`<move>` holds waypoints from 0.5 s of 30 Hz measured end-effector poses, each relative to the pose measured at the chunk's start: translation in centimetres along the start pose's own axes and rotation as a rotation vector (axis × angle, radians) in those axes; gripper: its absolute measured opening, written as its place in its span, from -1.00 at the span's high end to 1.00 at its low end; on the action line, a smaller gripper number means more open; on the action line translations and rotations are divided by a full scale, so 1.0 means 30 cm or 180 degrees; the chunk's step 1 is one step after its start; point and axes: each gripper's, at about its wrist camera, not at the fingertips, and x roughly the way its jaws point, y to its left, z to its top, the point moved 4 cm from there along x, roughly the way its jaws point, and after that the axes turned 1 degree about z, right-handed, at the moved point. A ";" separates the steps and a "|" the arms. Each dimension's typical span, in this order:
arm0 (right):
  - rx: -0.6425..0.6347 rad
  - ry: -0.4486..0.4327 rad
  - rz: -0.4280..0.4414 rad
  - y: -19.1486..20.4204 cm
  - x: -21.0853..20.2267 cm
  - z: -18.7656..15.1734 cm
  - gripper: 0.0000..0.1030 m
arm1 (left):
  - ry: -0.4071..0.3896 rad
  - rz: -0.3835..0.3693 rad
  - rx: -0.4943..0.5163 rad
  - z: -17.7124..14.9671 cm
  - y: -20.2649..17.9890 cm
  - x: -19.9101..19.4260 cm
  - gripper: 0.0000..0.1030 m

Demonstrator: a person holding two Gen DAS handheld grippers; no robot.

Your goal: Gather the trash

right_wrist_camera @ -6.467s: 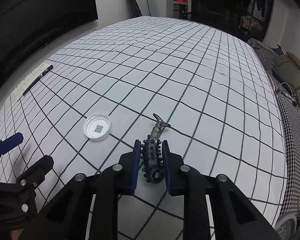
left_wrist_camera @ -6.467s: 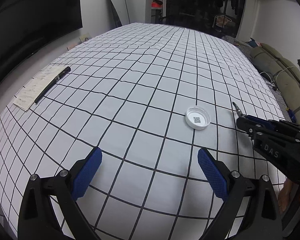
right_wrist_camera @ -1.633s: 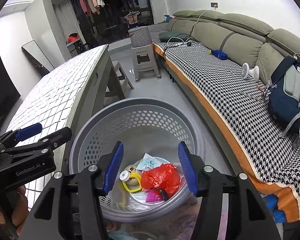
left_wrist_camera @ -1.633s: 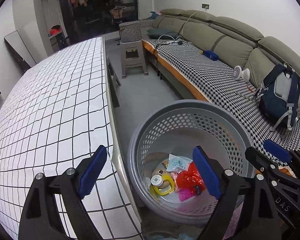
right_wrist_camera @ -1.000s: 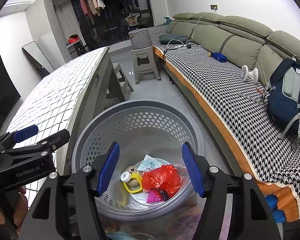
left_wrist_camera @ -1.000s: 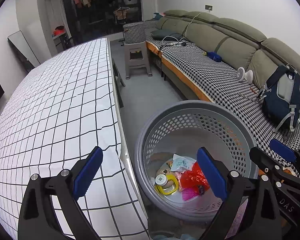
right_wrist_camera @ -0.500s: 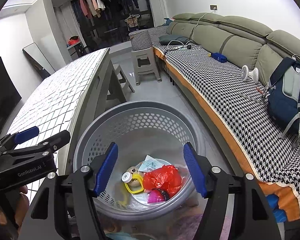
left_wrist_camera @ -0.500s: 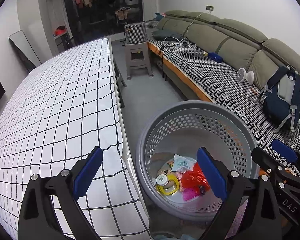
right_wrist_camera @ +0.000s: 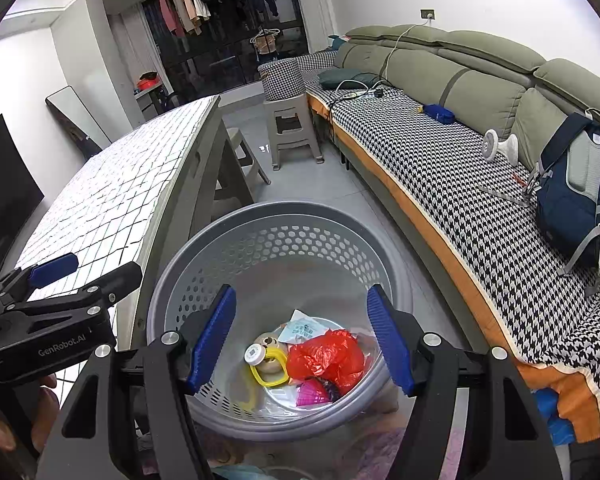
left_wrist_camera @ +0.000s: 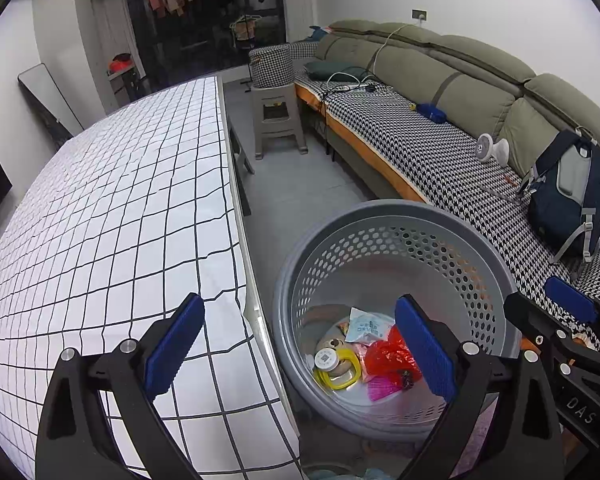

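A grey perforated basket (left_wrist_camera: 384,216) (right_wrist_camera: 284,216) stands on the floor beside the table. Inside it lie a red plastic bag (right_wrist_camera: 328,356) (left_wrist_camera: 388,360), a yellow ring (right_wrist_camera: 268,372), a white cap with a code label (right_wrist_camera: 254,354) (left_wrist_camera: 326,358), a pale packet (right_wrist_camera: 302,328) and a pink piece (right_wrist_camera: 312,394). My right gripper (right_wrist_camera: 300,336) hangs open above the basket with nothing between its blue pads. My left gripper (left_wrist_camera: 300,348) is open and empty too, straddling the table edge and the basket's left rim.
The checked table (left_wrist_camera: 120,220) fills the left. A long sofa with a houndstooth cover (left_wrist_camera: 440,160) runs along the right, with a dark blue backpack (left_wrist_camera: 568,192) on it. A grey stool (left_wrist_camera: 278,120) stands beyond the basket on the grey floor.
Both grippers hold almost still over the last second, drifting only slightly. Well before that, the right gripper gripped a dark spiky toy over the table; its pads now stand apart and empty.
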 end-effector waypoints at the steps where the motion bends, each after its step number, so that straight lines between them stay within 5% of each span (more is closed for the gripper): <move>1: -0.0001 -0.0001 -0.0001 0.000 0.000 0.000 -0.27 | 0.0000 0.0001 0.0002 0.000 0.000 0.000 -0.83; 15: 0.0002 0.0000 -0.0004 0.000 0.000 0.000 -0.27 | 0.0030 0.0029 -0.0006 -0.006 0.007 0.005 -0.88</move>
